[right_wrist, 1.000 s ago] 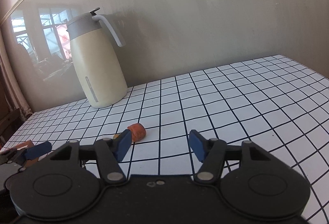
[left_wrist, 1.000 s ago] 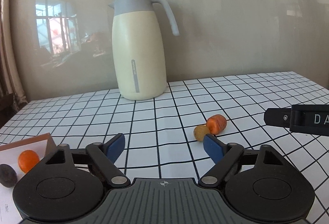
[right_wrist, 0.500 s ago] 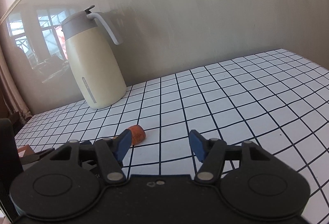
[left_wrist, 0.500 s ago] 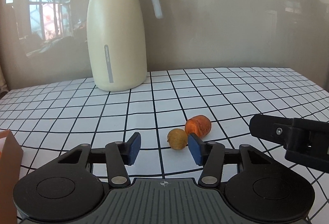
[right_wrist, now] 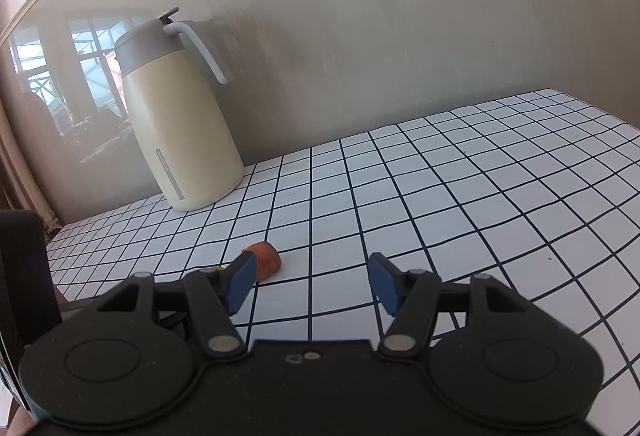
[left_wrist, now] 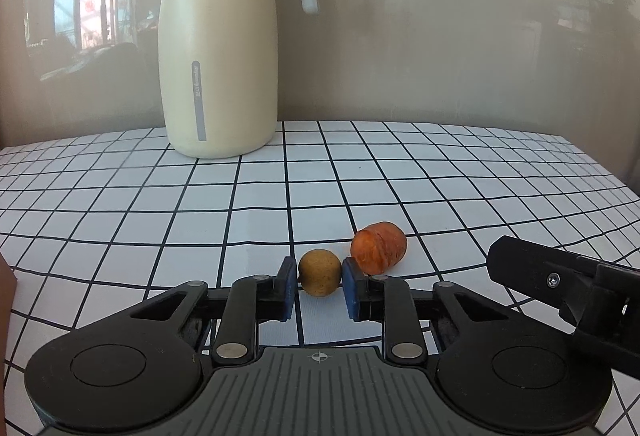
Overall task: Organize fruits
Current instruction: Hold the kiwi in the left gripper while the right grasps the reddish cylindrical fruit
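Jug stripe: the cream jug (left_wrist: 218,36), near the table's (left_wrist: 440,172) far edge, carried small white lettering running up its grey vertical stripe; too small and blurred to read.
Left gripper body: a small cross-in-circle mark was printed at its top middle; no words.
Right gripper body: two tiny pale marks, not legible.
Elsewhere: no readable text.

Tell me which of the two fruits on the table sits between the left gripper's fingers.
The small round yellow-brown fruit, pinched in the left gripper. The larger orange fruit lies just beyond, outside the fingers.
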Demonstrator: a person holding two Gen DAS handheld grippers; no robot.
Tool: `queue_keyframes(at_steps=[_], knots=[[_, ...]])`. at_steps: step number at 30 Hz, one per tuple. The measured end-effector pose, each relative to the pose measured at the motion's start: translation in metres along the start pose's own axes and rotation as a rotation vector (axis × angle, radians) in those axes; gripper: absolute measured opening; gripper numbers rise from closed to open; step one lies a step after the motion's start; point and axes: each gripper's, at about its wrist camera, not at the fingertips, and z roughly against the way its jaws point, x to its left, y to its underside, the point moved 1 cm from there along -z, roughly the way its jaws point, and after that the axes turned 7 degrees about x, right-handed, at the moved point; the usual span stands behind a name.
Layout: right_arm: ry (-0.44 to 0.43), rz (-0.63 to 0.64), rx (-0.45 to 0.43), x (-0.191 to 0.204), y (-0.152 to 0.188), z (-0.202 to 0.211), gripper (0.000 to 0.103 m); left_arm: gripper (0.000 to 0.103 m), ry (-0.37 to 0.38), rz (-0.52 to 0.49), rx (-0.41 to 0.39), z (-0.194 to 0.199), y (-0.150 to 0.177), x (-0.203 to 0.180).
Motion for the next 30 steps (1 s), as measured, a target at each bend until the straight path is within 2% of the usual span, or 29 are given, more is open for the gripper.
queue_keyframes(at_steps=[4, 13, 21, 24, 27, 30], knots=[[-0.007, 0.014, 0.009, 0.004, -0.001, -0.005, 0.054, 0.025, -0.007, -0.001, 0.001, 0.000, 0.000, 0.004], [-0.038, 0.044, 0.059, 0.019, -0.005, -0.029, 0.052, 0.025, -0.093, 0.020, 0.002, 0.009, 0.004, 0.040], [-0.042, 0.080, 0.103, 0.033, -0.009, -0.056, 0.048, 0.025, -0.128, 0.030, 0.007, 0.013, 0.008, 0.057], [-0.036, 0.095, 0.121, 0.037, -0.010, -0.064, 0.045, 0.025, -0.140, 0.038, 0.005, 0.013, 0.008, 0.062], [-0.030, 0.103, 0.134, 0.039, -0.011, -0.074, 0.036, 0.025, -0.141, 0.044, 0.004, 0.012, 0.008, 0.065], [-0.033, 0.113, 0.147, 0.042, -0.013, -0.081, 0.031, 0.025, -0.142, 0.046, 0.003, 0.011, 0.007, 0.065]])
